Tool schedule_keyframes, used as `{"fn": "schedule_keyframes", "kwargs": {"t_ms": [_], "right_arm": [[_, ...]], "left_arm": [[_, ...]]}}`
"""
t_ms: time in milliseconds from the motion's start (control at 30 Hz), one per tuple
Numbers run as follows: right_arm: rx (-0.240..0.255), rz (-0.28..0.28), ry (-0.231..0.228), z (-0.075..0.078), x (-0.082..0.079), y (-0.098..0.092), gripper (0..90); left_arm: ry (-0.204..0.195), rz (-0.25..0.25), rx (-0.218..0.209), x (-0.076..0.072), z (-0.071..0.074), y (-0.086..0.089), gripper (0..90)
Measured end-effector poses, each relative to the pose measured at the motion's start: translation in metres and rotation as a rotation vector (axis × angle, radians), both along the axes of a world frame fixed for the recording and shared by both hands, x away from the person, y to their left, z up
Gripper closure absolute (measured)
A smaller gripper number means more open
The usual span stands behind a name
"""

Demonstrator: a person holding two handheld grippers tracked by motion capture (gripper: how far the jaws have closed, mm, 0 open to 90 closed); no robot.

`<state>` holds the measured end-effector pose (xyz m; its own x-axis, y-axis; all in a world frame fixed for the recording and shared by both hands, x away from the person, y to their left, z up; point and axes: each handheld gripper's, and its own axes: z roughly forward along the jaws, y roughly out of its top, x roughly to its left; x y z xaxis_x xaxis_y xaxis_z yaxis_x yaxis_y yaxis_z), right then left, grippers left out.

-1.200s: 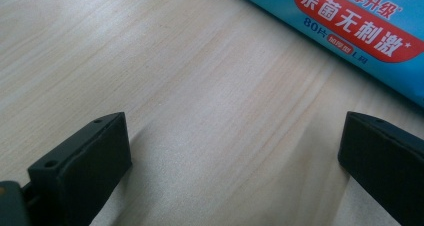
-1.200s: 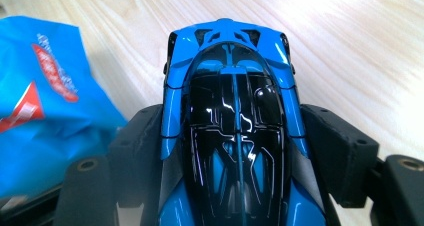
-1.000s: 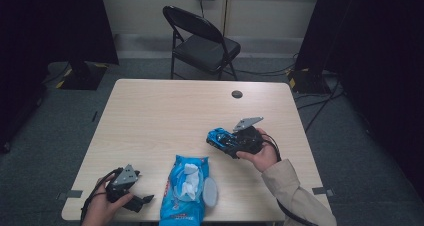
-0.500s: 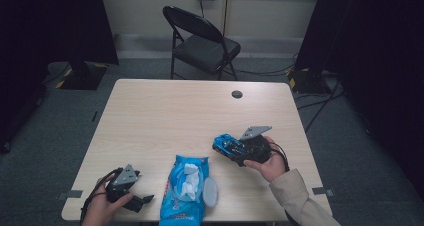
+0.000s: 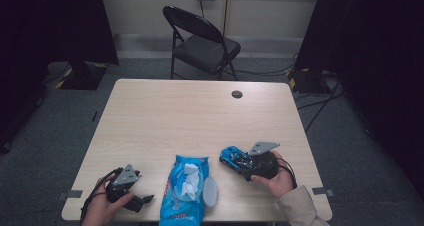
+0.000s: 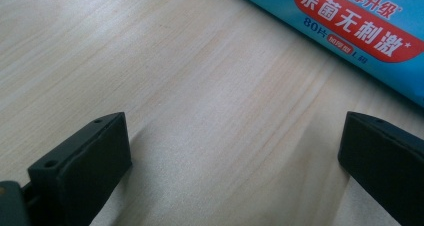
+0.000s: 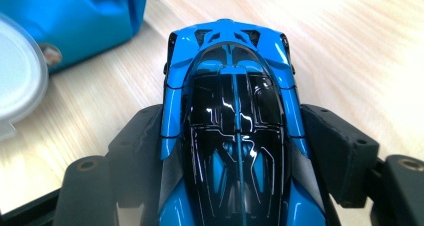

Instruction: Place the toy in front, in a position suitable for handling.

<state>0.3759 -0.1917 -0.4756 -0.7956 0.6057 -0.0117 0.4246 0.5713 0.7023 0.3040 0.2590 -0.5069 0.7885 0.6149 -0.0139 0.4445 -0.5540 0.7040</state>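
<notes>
A blue and black toy car (image 5: 231, 157) sits between the jaws of my right gripper (image 5: 244, 162), which is shut on its sides just over the table near the front right. In the right gripper view the car (image 7: 235, 111) points away from the camera, with a black pad (image 7: 334, 151) pressed on each flank. My left gripper (image 5: 141, 201) rests at the front left corner, held by a hand. Its jaws (image 6: 235, 151) stand wide open over bare wood with nothing between them. A blue wet-wipes pack (image 5: 181, 198) lies between the two hands.
The wipes pack's white lid (image 5: 210, 191) is flipped open toward the right gripper, and a white wipe sticks out of the top. The pale wooden table (image 5: 200, 111) has a small black cap (image 5: 237, 94) near its far edge. A black folding chair (image 5: 202, 41) stands beyond it.
My right hand has carried the toy car toward the near edge and slightly right, lower over the table. The left gripper and the wipes pack have stayed put.
</notes>
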Motion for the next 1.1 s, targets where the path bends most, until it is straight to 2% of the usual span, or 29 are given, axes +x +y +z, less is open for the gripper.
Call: {"fn": "schedule_keyframes", "kwargs": {"t_ms": [167,433,633,767,833,967,1100], "right_arm": [[0.015,-0.003,0.013,-0.013,-0.006,-0.006,27.7],[0.034,-0.021,0.006,-0.023,-0.013,-0.011,27.5],[0.050,-0.019,0.023,-0.023,-0.015,-0.016,27.2],[0.029,-0.014,0.008,-0.022,-0.017,-0.015,26.4],[0.048,-0.016,0.019,-0.022,-0.016,-0.016,22.2],[0.049,-0.019,0.015,-0.020,-0.017,-0.014,15.8],[0.049,-0.014,-0.003,-0.015,-0.019,-0.011,13.8]], "left_arm": [[0.000,0.000,-0.001,0.000,0.000,0.000,0.0],[0.001,0.003,-0.004,0.000,0.000,0.000,0.0],[0.001,0.004,-0.001,0.000,0.000,0.000,0.0],[0.001,0.004,-0.001,0.000,0.000,0.000,0.0],[0.001,0.004,-0.001,0.000,0.000,0.000,0.0],[0.001,0.004,-0.001,0.000,0.000,0.000,0.0],[0.001,0.006,0.000,-0.001,0.000,0.000,0.0]]}}
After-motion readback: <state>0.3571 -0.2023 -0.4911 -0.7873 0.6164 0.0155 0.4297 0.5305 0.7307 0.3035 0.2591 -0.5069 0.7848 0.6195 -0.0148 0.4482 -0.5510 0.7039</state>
